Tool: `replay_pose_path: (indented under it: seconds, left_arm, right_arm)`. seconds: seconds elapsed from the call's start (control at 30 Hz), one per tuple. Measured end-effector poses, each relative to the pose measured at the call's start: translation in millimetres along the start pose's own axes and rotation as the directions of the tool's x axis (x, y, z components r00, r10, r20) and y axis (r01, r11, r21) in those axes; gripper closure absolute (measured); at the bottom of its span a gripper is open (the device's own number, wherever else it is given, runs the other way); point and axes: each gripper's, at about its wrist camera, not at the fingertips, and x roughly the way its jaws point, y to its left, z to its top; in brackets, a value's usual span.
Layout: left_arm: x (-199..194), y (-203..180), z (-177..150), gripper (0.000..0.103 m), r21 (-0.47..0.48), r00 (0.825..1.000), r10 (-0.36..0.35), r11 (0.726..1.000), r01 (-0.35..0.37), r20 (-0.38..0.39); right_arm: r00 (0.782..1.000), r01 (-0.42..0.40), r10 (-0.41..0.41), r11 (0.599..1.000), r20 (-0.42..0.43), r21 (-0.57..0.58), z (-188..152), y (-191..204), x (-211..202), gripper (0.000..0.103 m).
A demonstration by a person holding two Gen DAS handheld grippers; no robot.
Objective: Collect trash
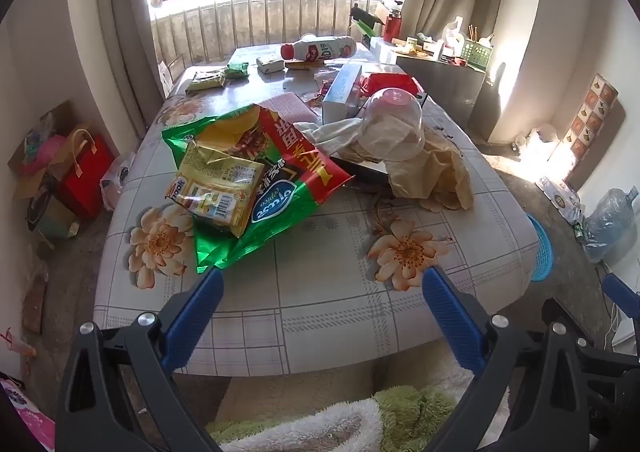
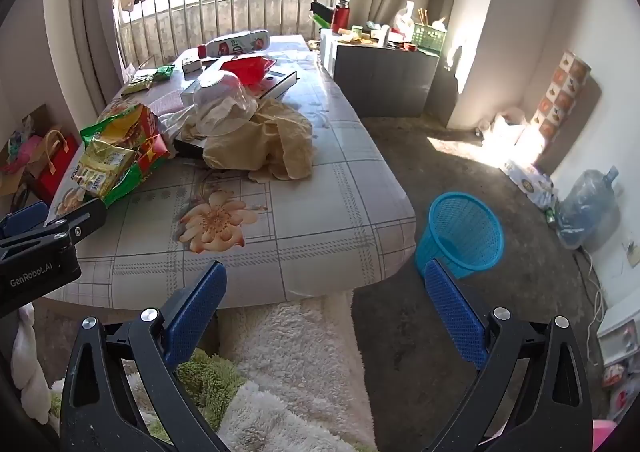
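Snack wrappers (image 1: 248, 180) beside blue bin (image 2: 460, 232)

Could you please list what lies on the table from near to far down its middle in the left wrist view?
Yellow snack packet → large green and red chip bag → upturned clear plastic bowl → long white box → white bottle lying on its side.
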Motion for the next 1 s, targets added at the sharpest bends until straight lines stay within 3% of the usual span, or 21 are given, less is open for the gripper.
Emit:
replay_pose_path:
  seconds: [0.53, 1.0]
  left_arm:
    - [2.4, -3.3, -2.1, 0.006, 0.025, 1.0, 0.014, 1.0, -0.013, -0.016]
    - [5.9, -9.8, -3.5, 0.006, 0.044, 1.0, -0.005, 0.999, 0.007, -0.025]
  right_arm:
    - [1.0, 0.014, -0.014, 1.0, -0.004, 0.016, -1.4, 7.9, 5.1, 0.008]
    - [1.0, 0.014, -0.013, 1.0, -0.012, 0.026, -1.7, -8.8, 7.0, 0.008]
